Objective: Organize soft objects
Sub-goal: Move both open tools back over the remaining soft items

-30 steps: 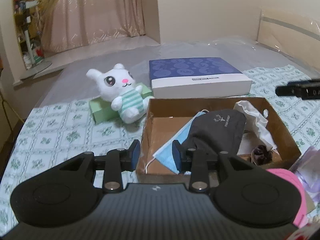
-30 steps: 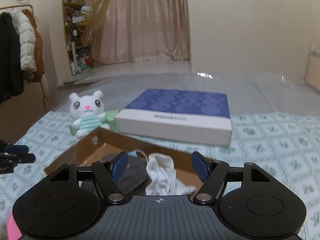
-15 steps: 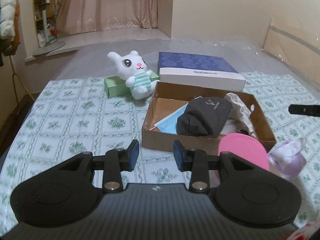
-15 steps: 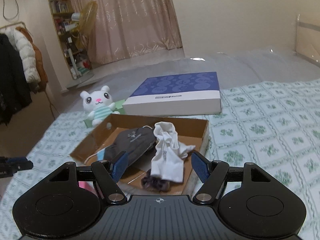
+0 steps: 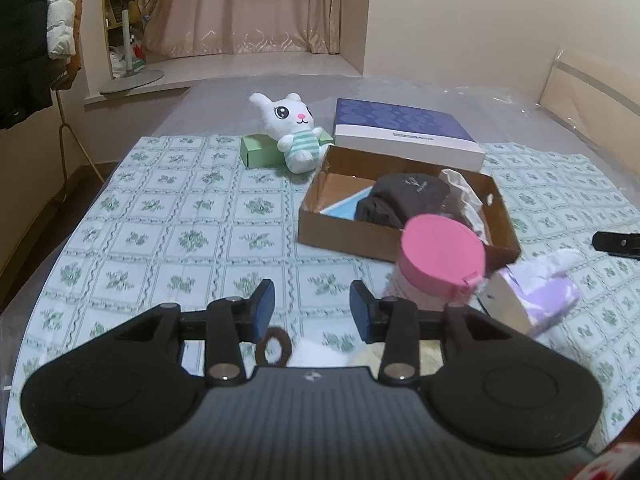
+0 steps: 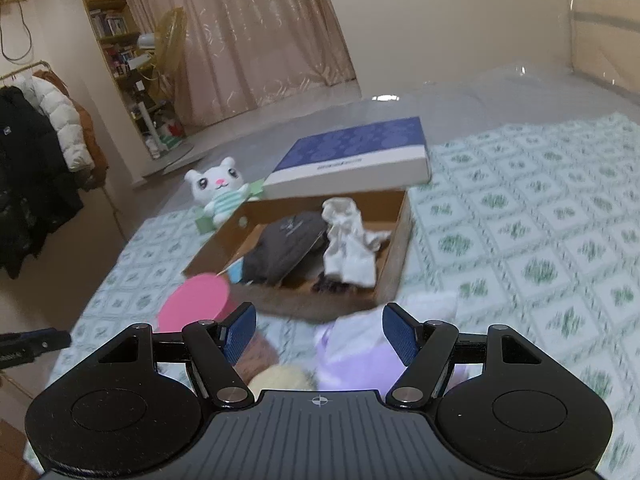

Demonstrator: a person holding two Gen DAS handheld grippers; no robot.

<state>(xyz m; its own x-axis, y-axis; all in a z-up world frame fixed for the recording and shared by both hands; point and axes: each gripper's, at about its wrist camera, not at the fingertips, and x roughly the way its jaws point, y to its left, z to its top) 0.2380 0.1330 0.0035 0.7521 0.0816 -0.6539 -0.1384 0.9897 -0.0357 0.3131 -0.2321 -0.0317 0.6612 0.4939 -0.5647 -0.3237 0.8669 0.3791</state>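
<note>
An open cardboard box (image 5: 348, 236) on the patterned bed cover holds a dark grey cloth (image 5: 404, 196), a blue face mask (image 5: 346, 206) and a white sock (image 5: 464, 192). My left gripper (image 5: 312, 300) hovers well short of the box, its jaws opening with nothing between them. A brown hair tie (image 5: 274, 346) lies just under it. My right gripper (image 6: 318, 328) stands open above a purple tissue pack (image 6: 360, 344), which is blurred. The box (image 6: 396, 256) lies beyond, with a dark scrunchie (image 6: 332, 286) inside. A white plush bunny (image 5: 292, 128) leans on a green carton (image 5: 260, 152).
A pink-lidded container (image 5: 442, 256) stands against the box's near wall, beside the purple pack (image 5: 536, 296). A blue and white flat box (image 5: 400, 128) lies behind the cardboard box. Brown (image 6: 258, 354) and yellow (image 6: 280, 378) fuzzy items lie under my right gripper. Coats hang at the left.
Both grippers have drawn back from the cardboard box toward the bed's near side. The pink container, purple pack and hair tie have come into view. The left jaws stand wider.
</note>
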